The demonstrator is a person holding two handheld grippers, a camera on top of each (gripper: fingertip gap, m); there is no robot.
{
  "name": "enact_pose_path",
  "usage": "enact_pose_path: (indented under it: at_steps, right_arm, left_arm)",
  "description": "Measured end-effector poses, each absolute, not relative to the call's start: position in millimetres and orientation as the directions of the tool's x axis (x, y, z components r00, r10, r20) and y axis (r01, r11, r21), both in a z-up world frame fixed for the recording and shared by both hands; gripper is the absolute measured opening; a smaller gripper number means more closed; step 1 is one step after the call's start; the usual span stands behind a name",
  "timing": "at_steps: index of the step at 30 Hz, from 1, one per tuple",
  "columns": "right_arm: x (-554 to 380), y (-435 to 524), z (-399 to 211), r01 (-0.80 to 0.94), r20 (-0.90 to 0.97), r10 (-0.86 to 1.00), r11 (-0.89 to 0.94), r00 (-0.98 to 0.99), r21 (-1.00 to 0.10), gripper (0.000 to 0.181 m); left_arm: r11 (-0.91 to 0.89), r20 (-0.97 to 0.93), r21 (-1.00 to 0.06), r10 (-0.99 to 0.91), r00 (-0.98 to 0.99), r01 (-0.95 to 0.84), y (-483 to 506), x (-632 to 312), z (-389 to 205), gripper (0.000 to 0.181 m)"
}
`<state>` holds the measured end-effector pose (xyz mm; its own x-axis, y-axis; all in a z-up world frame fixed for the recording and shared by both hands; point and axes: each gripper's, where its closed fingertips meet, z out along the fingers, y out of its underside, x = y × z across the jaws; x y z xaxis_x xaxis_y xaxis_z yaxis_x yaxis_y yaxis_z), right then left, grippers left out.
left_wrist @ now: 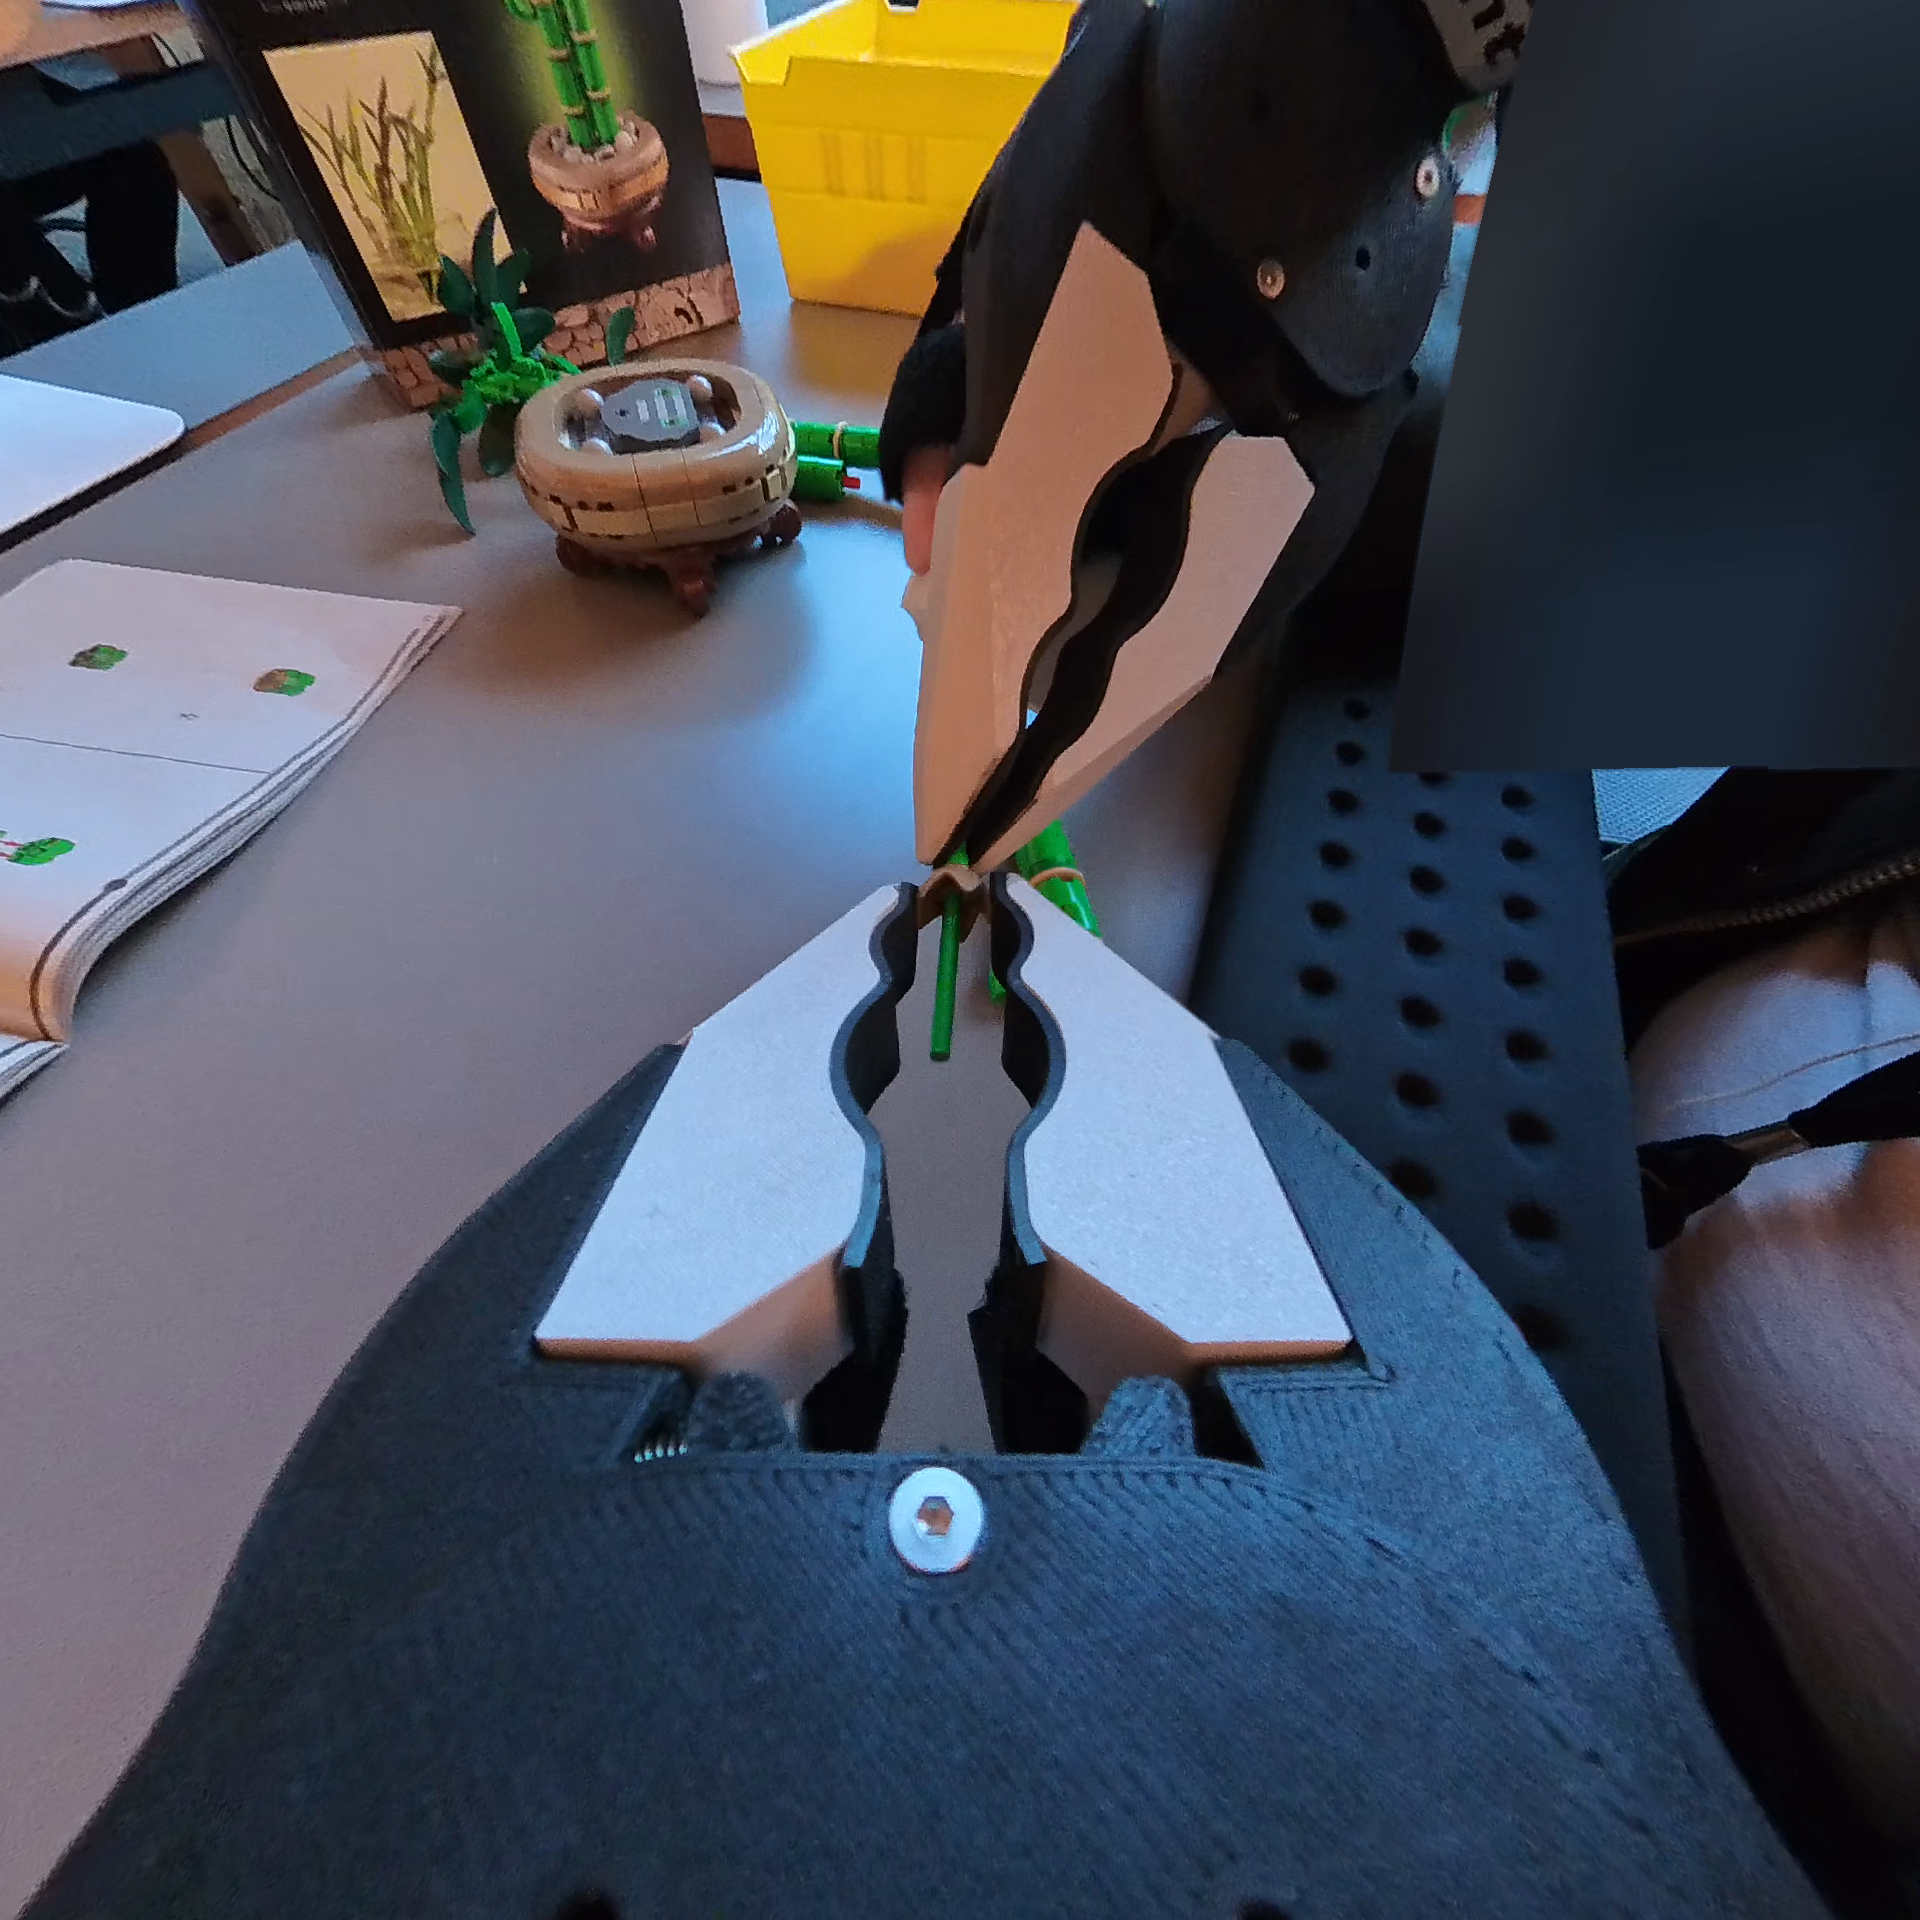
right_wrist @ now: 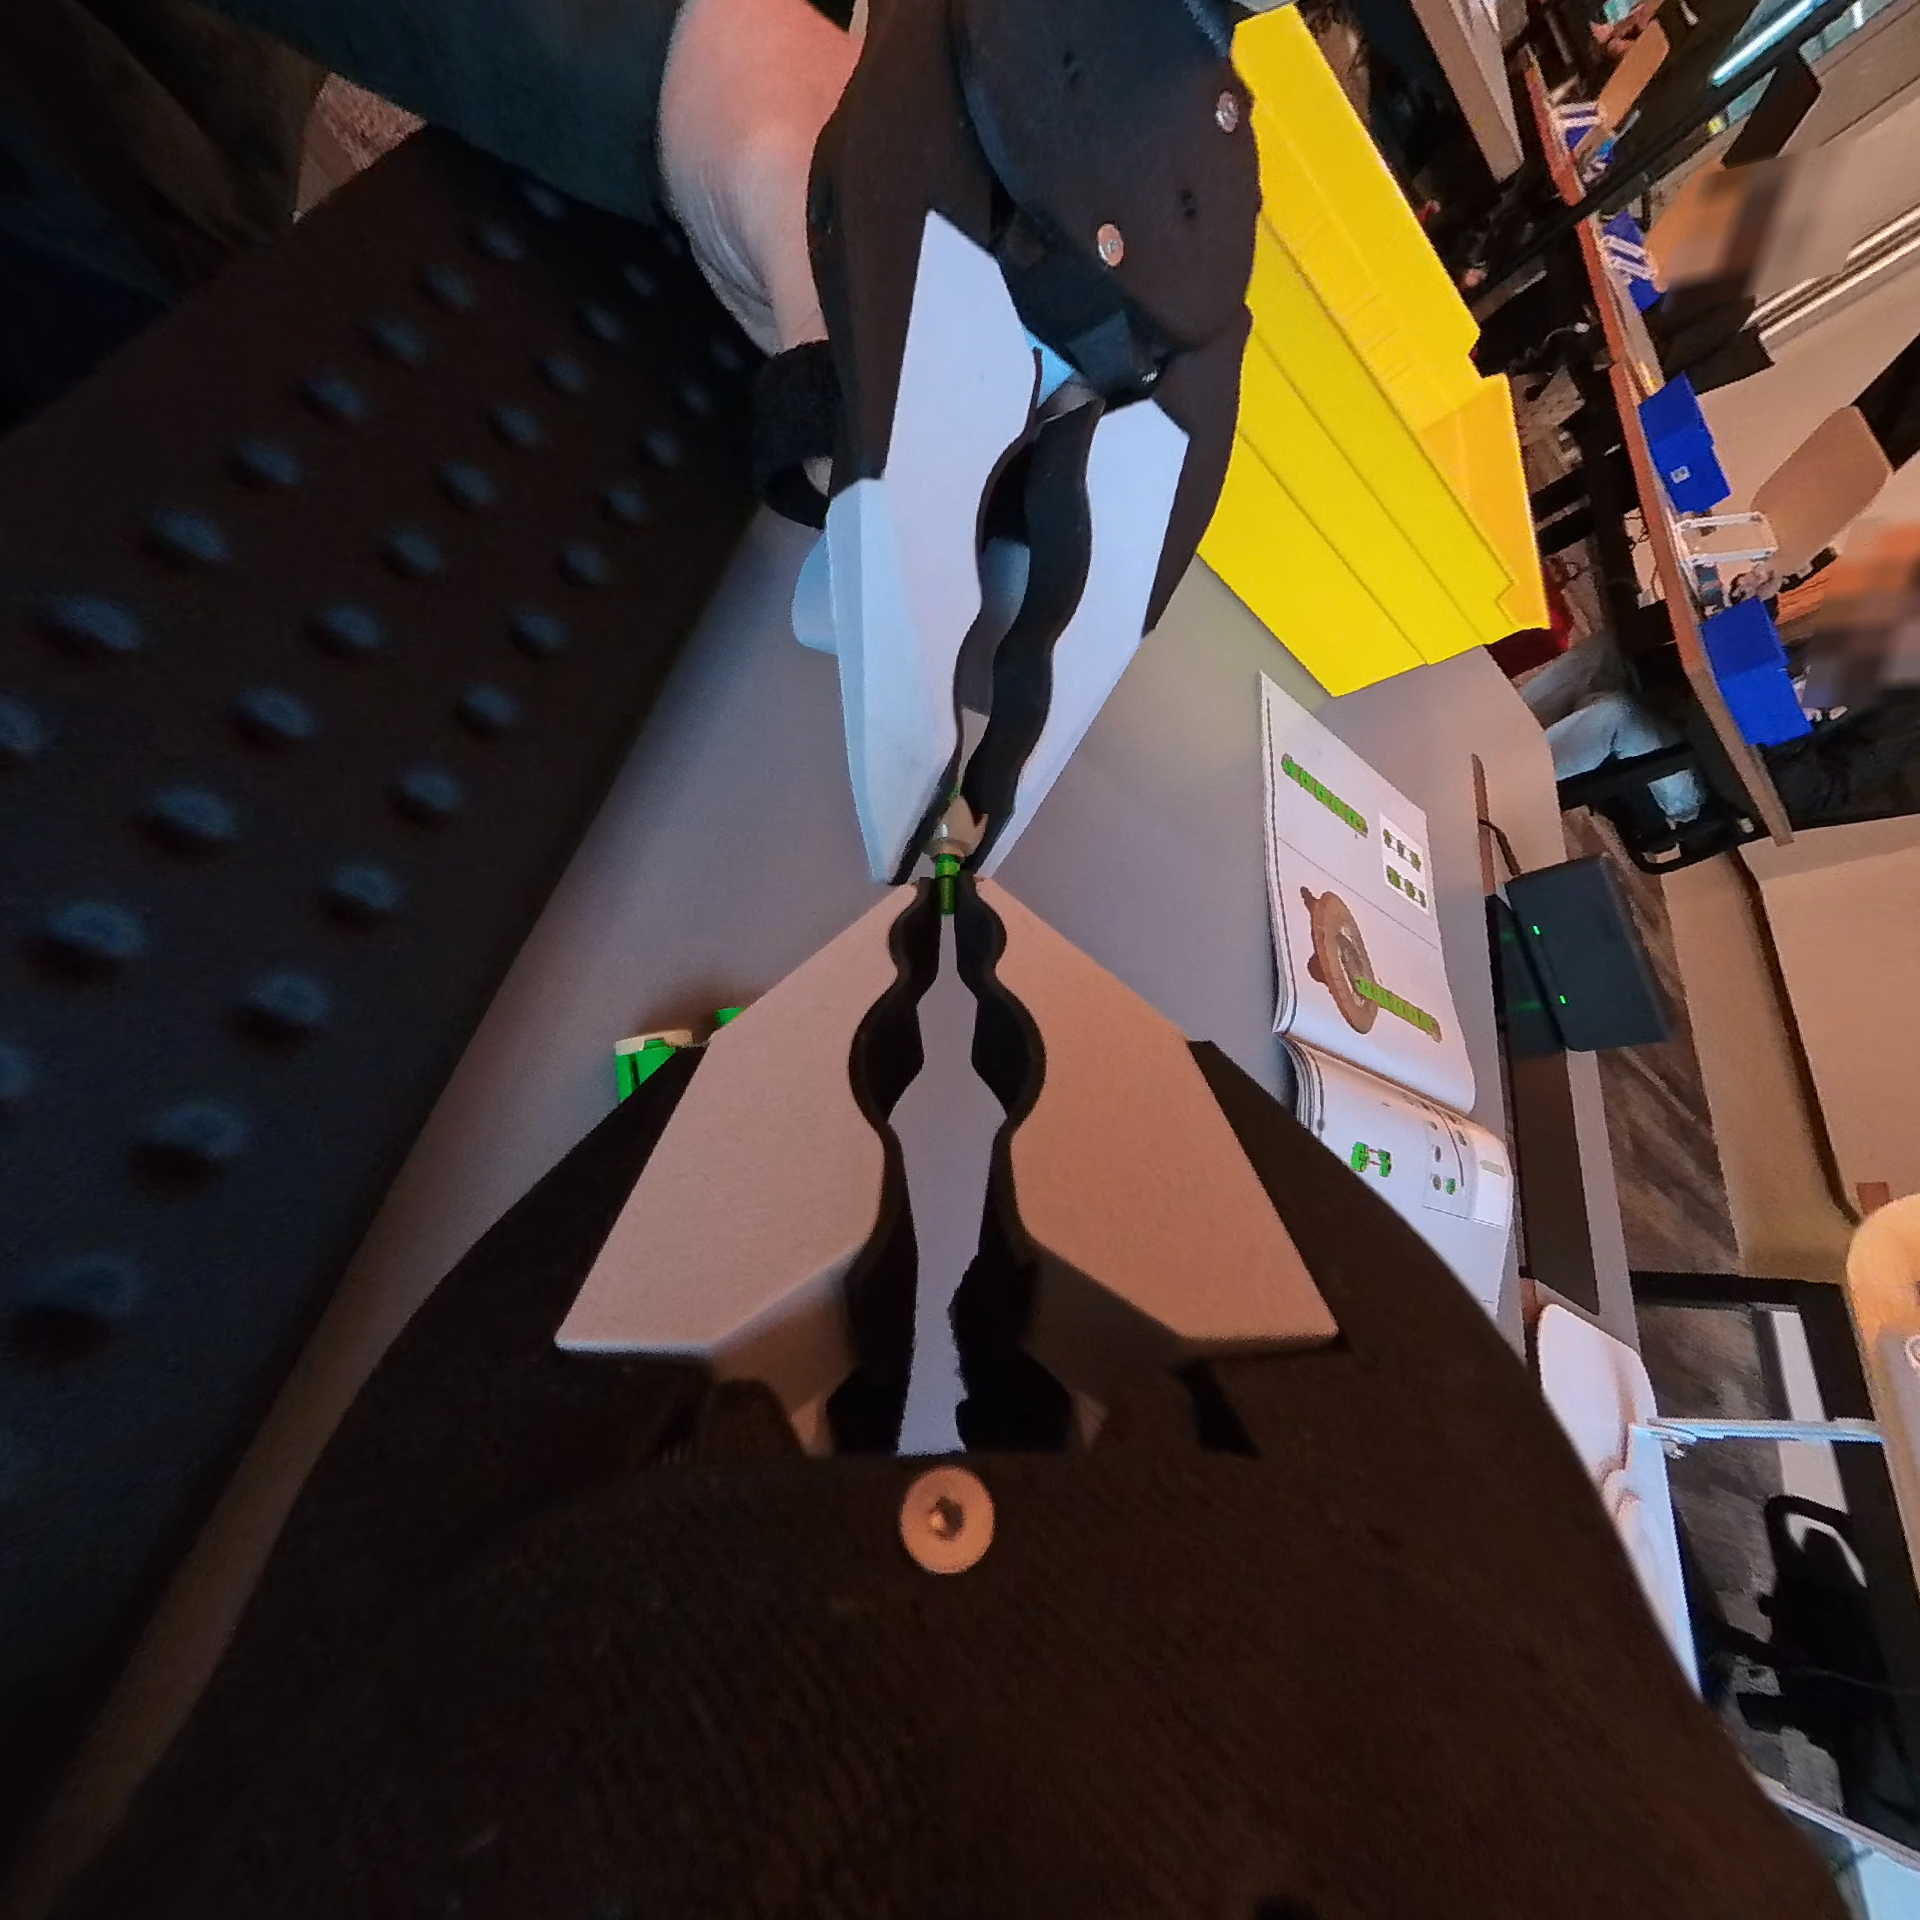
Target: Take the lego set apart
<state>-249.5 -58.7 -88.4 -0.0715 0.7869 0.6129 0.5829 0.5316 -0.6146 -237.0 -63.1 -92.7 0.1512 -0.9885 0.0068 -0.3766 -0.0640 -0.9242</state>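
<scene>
My left gripper [left_wrist: 951, 896] is shut on a small tan ring piece [left_wrist: 948, 885]. A thin green rod [left_wrist: 943, 987] runs through the piece and back between the left fingers. My right gripper [left_wrist: 961, 857] comes down from the upper right, tip to tip with the left, and is shut on the rod's far end. In the right wrist view the right gripper [right_wrist: 945, 896] pinches the green rod [right_wrist: 945, 871], and the left gripper [right_wrist: 943, 840] holds the pale ring [right_wrist: 958, 829] just beyond. The tan lego pot [left_wrist: 655, 457] on brown feet stands farther back on the grey table [left_wrist: 582, 831].
Green leaves [left_wrist: 488, 364] and bamboo segments [left_wrist: 831, 447] lie by the pot; another stalk [left_wrist: 1062, 873] lies under the grippers. The set's box [left_wrist: 488, 166] and a yellow bin [left_wrist: 894, 156] stand behind. An open instruction booklet [left_wrist: 187, 748] lies left. A black perforated chair [left_wrist: 1423, 987] is right. Both grippers' tips are roughly 25 centimeters from the tan lego pot [left_wrist: 655, 457].
</scene>
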Motion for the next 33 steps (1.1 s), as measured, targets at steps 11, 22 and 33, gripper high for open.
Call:
enact_pose_path:
  at_steps: [11,22,33]
  right_arm:
    - [-238.2,-52.9,-79.8,0.558,0.573,0.819,0.487,-0.026,-0.672,0.002]
    - [-251.5,-58.0,-83.7,0.558,0.651,0.758,0.562,-0.051,-0.611,0.002]
    - [-248.9,-59.8,-80.3,0.548,0.63,0.775,0.549,-0.051,-0.631,0.002]
  left_arm:
    - [-0.077,0.027,-0.947,-0.987,0.16,-0.312,-60.9,-243.4,-81.2,0.0]
    - [-0.066,0.021,-0.952,-0.988,0.151,-0.299,-64.0,-237.1,-81.8,0.012]
    - [-0.043,-0.002,-0.949,-0.99,0.143,-0.312,-64.9,-239.3,-79.4,0.012]
